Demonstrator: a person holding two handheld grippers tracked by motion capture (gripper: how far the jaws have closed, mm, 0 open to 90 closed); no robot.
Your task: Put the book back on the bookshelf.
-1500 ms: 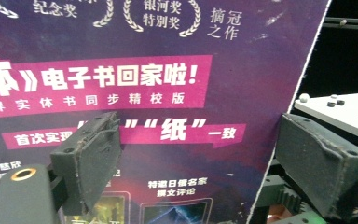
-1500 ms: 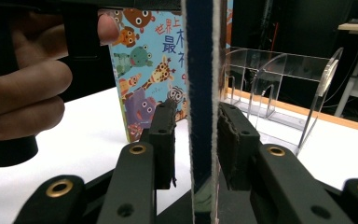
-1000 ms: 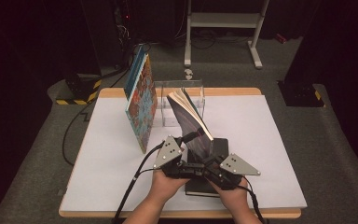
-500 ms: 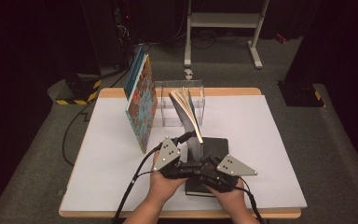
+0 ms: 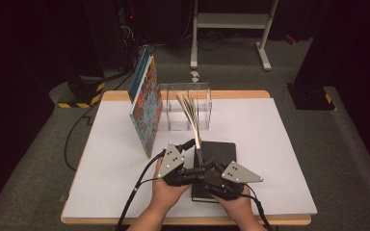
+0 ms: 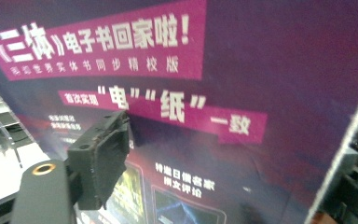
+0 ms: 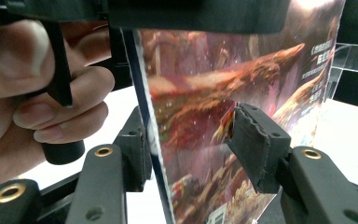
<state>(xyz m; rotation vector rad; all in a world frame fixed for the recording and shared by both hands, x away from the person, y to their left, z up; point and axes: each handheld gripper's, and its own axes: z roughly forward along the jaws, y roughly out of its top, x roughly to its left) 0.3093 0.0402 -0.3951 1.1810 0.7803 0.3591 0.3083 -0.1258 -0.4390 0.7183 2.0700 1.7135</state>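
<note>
A paperback (image 5: 191,111) stands on edge at the table's middle, its pages fanned upward. Its purple back cover (image 6: 223,93) carries white lettering, and its front cover (image 7: 223,84) carries painted art. My left gripper (image 5: 192,153) has just been closing and is shut on the book's lower part. One of its pads (image 6: 103,154) lies against the purple cover, and the other jaw sits past the book's edge. My right gripper (image 5: 206,166) has just been opening. The book is between its jaws (image 7: 191,130), and the right pad (image 7: 256,144) stands off the cover.
A dark book (image 5: 220,156) lies flat under the grippers. A colourful book (image 5: 147,108) leans upright at the left, beside a clear acrylic stand (image 5: 185,108). The white table (image 5: 274,159) has free surface to the right and left. The person's left hand (image 7: 32,93) grips its handle.
The paperback has swung from leaning right to nearly upright. Both hands have shifted only slightly at its base.
</note>
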